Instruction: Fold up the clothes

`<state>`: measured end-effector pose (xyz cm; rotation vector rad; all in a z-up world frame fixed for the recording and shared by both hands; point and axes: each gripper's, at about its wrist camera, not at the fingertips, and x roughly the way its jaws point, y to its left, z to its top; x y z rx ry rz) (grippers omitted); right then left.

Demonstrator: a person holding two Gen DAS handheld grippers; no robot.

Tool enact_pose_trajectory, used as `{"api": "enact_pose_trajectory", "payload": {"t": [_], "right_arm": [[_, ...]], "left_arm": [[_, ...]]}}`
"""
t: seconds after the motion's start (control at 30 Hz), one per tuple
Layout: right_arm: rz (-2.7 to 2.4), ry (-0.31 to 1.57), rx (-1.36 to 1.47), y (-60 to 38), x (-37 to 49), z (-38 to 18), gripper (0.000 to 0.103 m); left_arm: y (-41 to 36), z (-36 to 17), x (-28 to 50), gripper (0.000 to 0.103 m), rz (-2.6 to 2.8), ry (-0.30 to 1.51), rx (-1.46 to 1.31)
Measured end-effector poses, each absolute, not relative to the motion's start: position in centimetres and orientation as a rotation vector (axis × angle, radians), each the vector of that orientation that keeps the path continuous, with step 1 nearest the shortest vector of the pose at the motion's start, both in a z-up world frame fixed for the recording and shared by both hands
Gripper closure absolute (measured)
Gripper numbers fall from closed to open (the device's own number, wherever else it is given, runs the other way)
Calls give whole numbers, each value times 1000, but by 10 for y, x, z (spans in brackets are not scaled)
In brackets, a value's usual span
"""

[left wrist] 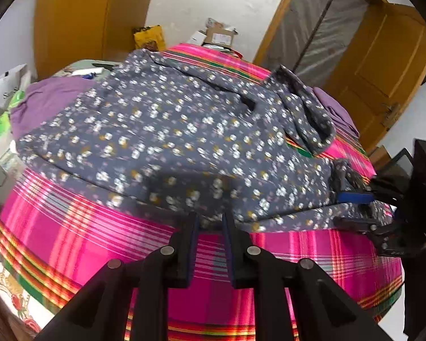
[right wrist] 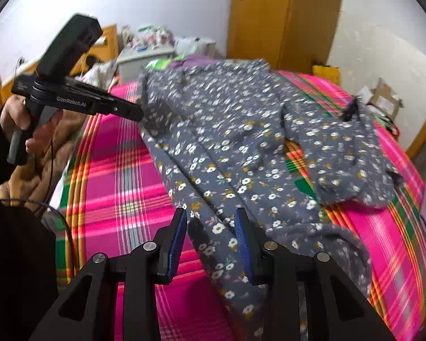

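Both jaws stood apart: your right gripper [right wrist: 210,227] straddled the floral garment's [right wrist: 241,142] hem unpinched, your left gripper [left wrist: 210,221] gripped nothing (garment spread on the plaid bedcover [right wrist: 113,170]).

Both handheld grippers tilt downward. The left gripper [left wrist: 210,218] has its jaws parted a narrow gap, nothing clamped between them. The right gripper [right wrist: 211,216] stands with jaws wider apart, pads pressing nothing. A hand [right wrist: 20,116] clasps the left gripper's handle.
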<state>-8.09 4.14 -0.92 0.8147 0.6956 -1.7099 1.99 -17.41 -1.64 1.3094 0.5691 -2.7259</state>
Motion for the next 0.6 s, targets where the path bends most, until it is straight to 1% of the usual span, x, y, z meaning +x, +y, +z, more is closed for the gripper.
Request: {"api": "enact_pose_trajectory", "payload": {"t": [0.13,0.2,0.23,0.27,0.37,0.6], "right_arm": [[-1651,758,841,33,-77,-18,67],[-1653,757,834,33,-72,-19,79],[-1655,756,831,32,-69,-19,90],[-1664,759,828,33,-66,-19,94],[-1690,758,820,35,-58,-18,98],[-1702,726,777,40,-27,-6,99]], "left_arm": [[-172,-20,20,86,-2716,580,1316],[-174,-21,20,86,-2705,583,1315],[-174,-22,18,86,-2701,585,1315],[-175,-23,18,86,-2696,587,1314],[-176,-24,20,86,-2692,591,1314],[-180,-22,27,86,-2676,589,1298]]}}
